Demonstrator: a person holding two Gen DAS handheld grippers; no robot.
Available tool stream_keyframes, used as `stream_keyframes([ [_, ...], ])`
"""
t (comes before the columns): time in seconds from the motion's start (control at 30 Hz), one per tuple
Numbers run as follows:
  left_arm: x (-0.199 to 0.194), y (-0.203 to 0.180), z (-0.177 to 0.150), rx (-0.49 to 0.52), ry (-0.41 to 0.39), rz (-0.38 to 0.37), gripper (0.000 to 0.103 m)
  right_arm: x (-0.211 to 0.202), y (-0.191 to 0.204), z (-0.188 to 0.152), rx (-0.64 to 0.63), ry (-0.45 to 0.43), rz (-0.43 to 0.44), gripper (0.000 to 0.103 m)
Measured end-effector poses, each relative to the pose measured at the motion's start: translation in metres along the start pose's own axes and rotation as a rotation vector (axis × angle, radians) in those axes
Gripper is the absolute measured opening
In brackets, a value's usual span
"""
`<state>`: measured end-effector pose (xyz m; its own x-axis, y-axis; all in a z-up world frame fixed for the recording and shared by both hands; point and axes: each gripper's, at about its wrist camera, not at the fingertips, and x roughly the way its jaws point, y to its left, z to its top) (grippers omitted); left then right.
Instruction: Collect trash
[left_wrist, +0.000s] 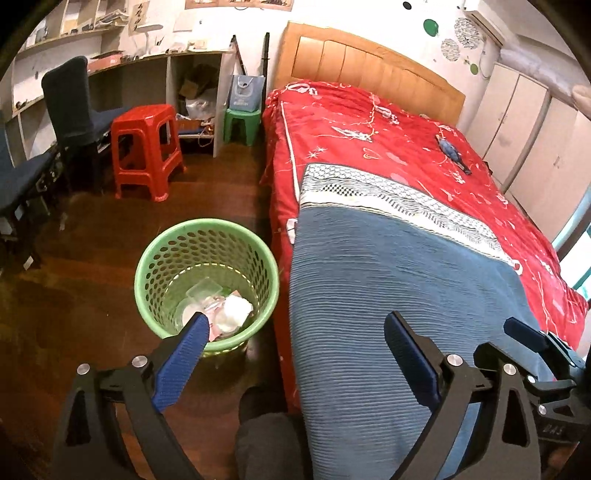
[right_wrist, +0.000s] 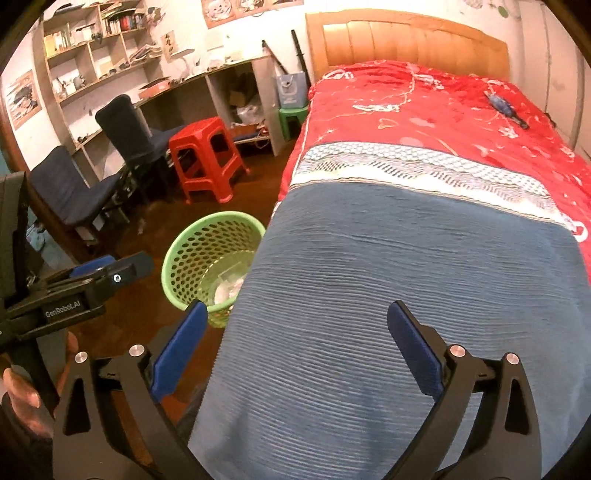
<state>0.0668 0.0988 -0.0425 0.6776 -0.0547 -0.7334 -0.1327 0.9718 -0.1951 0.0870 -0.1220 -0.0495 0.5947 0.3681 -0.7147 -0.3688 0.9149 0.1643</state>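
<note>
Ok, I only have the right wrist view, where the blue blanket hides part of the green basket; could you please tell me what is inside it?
Observer: The left wrist view shows the whole green perforated plastic basket; clear plastic packaging and crumpled white paper lie at its bottom.
Operator: Thank you. Is the left tool carrying anything?
Observer: No, the left tool is open, with nothing between its fingers.

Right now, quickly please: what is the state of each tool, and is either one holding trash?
Left tool: open, holding nothing.
Right tool: open wide, holding nothing.
</note>
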Motion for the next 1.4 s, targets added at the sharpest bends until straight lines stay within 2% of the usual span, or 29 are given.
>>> stream_keyframes([
  [0.53,-0.024,-0.035,-0.002,0.063,-0.051,0.015,0.096,-0.042,-0.029,-0.017,0.087,-0.068,-0.091,0.098],
  [1.07,-0.034,-0.062,-0.008,0.106,-0.087,0.032,0.096,-0.065,-0.046,-0.028,0.096,-0.126,-0.204,0.098],
  [1.4,-0.041,-0.070,-0.009,0.124,-0.106,0.045,0.096,-0.072,-0.059,-0.031,0.123,-0.142,-0.218,0.098],
])
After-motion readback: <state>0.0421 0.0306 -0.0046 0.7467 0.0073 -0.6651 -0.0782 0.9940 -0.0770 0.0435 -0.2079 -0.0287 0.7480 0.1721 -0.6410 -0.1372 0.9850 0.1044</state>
